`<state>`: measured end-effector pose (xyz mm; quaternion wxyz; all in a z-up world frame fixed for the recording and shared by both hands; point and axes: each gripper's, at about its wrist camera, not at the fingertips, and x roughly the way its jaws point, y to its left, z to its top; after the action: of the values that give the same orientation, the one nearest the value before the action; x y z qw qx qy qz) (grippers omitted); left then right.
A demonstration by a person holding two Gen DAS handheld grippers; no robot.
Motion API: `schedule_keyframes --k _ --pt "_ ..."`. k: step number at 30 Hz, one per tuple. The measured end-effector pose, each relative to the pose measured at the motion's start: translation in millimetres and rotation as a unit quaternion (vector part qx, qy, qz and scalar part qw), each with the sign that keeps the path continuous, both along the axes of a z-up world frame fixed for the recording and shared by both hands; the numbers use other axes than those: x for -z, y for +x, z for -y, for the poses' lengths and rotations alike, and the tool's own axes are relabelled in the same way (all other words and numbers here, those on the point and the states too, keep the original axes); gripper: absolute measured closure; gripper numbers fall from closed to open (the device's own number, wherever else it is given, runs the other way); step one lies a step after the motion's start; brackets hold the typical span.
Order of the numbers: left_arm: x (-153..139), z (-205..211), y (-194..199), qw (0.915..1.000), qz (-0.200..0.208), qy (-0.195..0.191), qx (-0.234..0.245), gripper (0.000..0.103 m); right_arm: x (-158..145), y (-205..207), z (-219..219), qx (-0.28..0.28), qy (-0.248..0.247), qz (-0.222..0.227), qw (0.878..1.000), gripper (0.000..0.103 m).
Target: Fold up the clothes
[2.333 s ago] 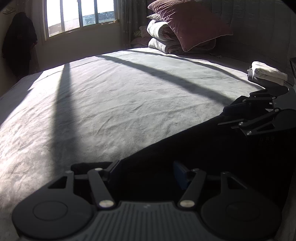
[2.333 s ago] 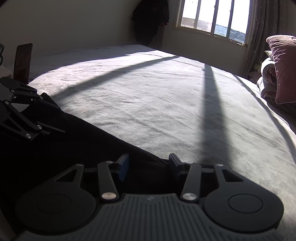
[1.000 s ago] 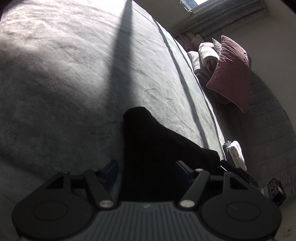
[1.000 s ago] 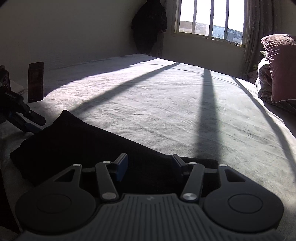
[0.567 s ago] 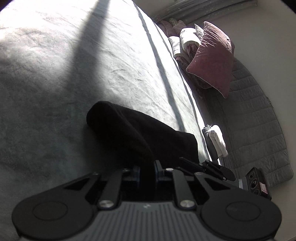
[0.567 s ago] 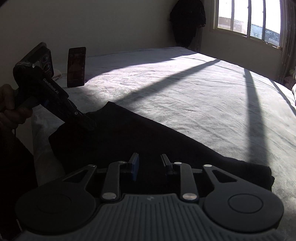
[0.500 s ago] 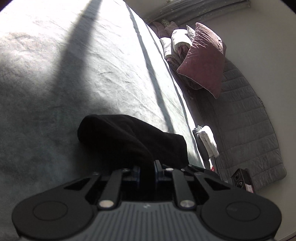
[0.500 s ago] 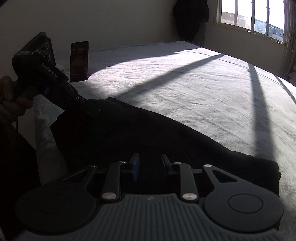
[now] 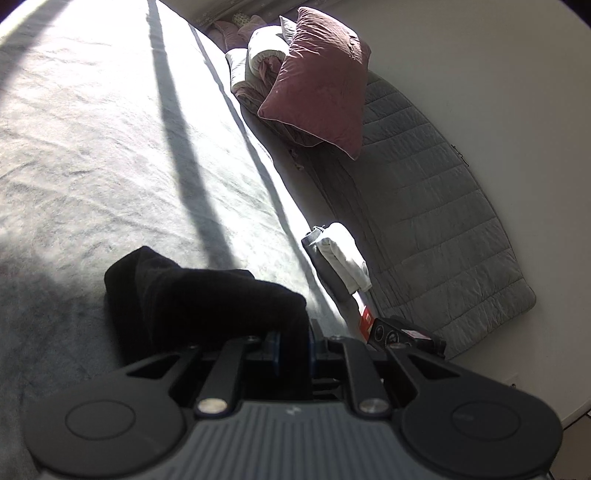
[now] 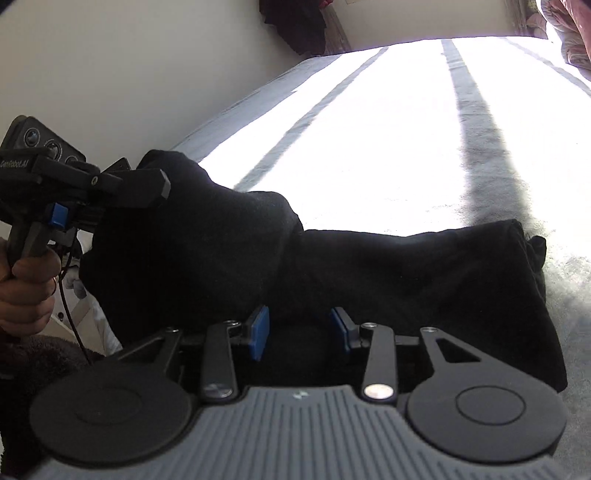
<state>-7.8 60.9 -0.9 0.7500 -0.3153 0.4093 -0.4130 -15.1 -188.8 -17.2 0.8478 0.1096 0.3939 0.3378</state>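
Note:
A black garment [image 9: 192, 295] lies bunched on the grey bed [image 9: 92, 147]. My left gripper [image 9: 293, 345] is shut on its near edge and holds that edge up. In the right wrist view the same garment [image 10: 369, 273] stretches across the front, with the left gripper [image 10: 147, 192] pinching its lifted left end. My right gripper [image 10: 300, 330] stands open, its blue pads [image 10: 258, 328] on either side of dark cloth at the garment's near edge; I cannot tell if they touch it.
A maroon pillow [image 9: 321, 74] and rolled bedding [image 9: 258, 55] lie at the head of the bed. A folded white garment [image 9: 343, 254] sits at the bed's edge beside a grey quilted headboard [image 9: 443, 221]. A dark coat [image 10: 295, 22] hangs on the far wall.
My left gripper has lifted the black garment's end higher and bunched it. My right gripper has opened wider and both views have tilted down toward the bed.

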Motion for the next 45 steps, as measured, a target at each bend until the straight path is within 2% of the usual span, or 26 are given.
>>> schedule_keyframes --k 3,7,10,12,13,15,22,27,34,39,42,45 --pt "12 24 11 0.9999 -0.005 0.004 0.016 0.09 4 9 35 0.047 0.053 -0.046 0.996 0.062" --pt "31 40 24 0.9996 -0.011 0.009 0.026 0.086 15 12 72 0.094 0.117 -0.101 0.984 0.061" --pt "44 44 35 0.9992 -0.024 -0.013 0.029 0.072 24 10 86 0.109 0.147 -0.127 0.975 0.057" --pt "49 47 40 0.9986 -0.031 -0.033 0.027 0.053 28 9 93 0.117 0.164 -0.142 0.969 0.052" --pt "51 48 43 0.9982 -0.034 -0.042 0.026 0.051 27 10 95 0.122 0.172 -0.148 0.966 0.047" --pt "53 53 46 0.9975 -0.036 -0.055 0.025 0.05 28 10 98 0.131 0.186 -0.157 0.961 0.042" --pt "60 66 54 0.991 -0.047 -0.123 0.026 0.033 31 2 112 0.163 0.232 -0.179 0.942 0.041" --pt "62 75 55 0.9894 -0.05 -0.133 0.032 0.032 32 -2 114 0.164 0.235 -0.18 0.941 0.041" --pt "55 62 49 0.9856 -0.049 -0.161 0.019 0.032 35 -2 123 0.174 0.252 -0.174 0.936 0.041" --pt "53 47 41 0.991 -0.041 -0.128 -0.005 0.032 39 -2 130 0.19 0.282 -0.181 0.923 0.041" --pt "58 39 38 0.9917 -0.051 -0.117 -0.016 0.032 39 -2 131 0.196 0.298 -0.186 0.916 0.041" --pt "61 40 32 0.9946 -0.055 -0.088 -0.008 0.032 36 1 129 0.197 0.3 -0.186 0.915 0.041"
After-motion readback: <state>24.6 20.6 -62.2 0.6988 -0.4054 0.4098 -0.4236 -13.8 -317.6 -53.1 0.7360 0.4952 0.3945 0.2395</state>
